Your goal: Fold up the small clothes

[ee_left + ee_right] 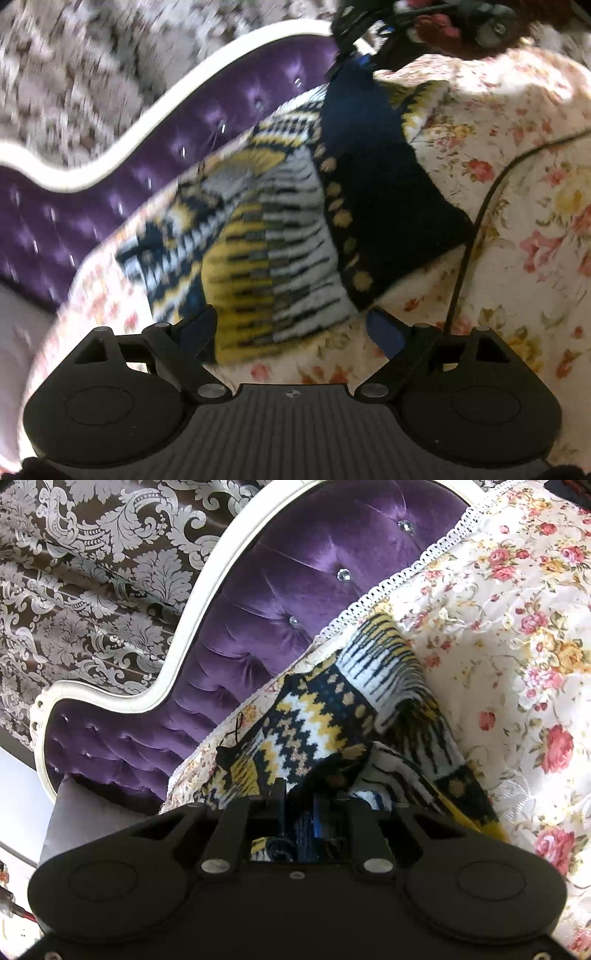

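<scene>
A small knitted sweater (280, 221), patterned in navy, yellow and white, lies on a floral bedspread (517, 192). My left gripper (291, 325) is open, its fingers either side of the sweater's near edge. In the left wrist view the other gripper (354, 44) grips the sweater's far navy part and lifts it. In the right wrist view my right gripper (301, 797) is shut on a fold of the sweater (332, 716), which bunches between the jaws.
A purple tufted headboard (295, 590) with a white frame stands behind the bed. A damask wall (92, 554) is beyond it. A black cable (476, 221) crosses the bedspread to the right of the sweater. The bedspread (517, 627) has a white lace edge.
</scene>
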Action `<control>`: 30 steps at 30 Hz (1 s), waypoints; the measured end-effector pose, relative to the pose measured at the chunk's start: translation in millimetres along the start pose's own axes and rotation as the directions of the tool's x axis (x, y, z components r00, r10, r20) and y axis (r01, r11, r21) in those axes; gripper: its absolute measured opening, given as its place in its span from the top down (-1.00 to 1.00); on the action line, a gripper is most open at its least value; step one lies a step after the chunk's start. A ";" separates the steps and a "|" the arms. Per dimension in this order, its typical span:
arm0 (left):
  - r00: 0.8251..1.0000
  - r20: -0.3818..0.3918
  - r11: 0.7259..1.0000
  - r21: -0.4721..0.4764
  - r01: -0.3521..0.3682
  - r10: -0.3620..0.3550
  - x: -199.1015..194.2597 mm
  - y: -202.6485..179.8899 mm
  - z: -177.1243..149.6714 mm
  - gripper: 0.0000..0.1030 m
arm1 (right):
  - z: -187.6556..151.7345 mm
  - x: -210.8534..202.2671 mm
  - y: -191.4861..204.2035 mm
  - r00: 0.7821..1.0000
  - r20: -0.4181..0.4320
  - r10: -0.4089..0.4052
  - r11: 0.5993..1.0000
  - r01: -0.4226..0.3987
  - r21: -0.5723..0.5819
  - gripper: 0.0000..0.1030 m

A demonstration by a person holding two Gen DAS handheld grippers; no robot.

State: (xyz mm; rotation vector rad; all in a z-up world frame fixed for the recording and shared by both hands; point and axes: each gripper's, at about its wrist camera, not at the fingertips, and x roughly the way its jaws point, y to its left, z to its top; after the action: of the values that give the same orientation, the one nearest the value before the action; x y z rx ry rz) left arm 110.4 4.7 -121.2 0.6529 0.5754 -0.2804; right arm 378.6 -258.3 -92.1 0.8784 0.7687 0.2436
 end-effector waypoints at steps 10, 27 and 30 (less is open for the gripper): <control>0.992 0.125 0.989 0.148 -0.022 0.003 6.9 -12.6 24.8 -0.36 | -4.6 -0.6 -3.8 1.000 -0.014 -0.001 1.000 0.001 0.008 0.49; 0.957 0.215 0.928 -0.275 0.251 -0.195 3.3 84.5 60.9 0.88 | -2.1 -9.4 8.5 1.000 -0.029 -0.004 0.998 0.002 -0.066 0.47; 0.964 0.232 0.882 -0.417 0.220 -0.131 19.3 143.0 72.7 0.88 | 4.4 -10.7 17.9 1.000 -0.018 -0.002 0.994 0.000 -0.109 0.47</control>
State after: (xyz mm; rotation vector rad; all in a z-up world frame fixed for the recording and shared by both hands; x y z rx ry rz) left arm 215.9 66.2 -15.3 0.1281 0.4848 -0.3677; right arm 376.0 -254.9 -71.2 0.7741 0.7651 0.2904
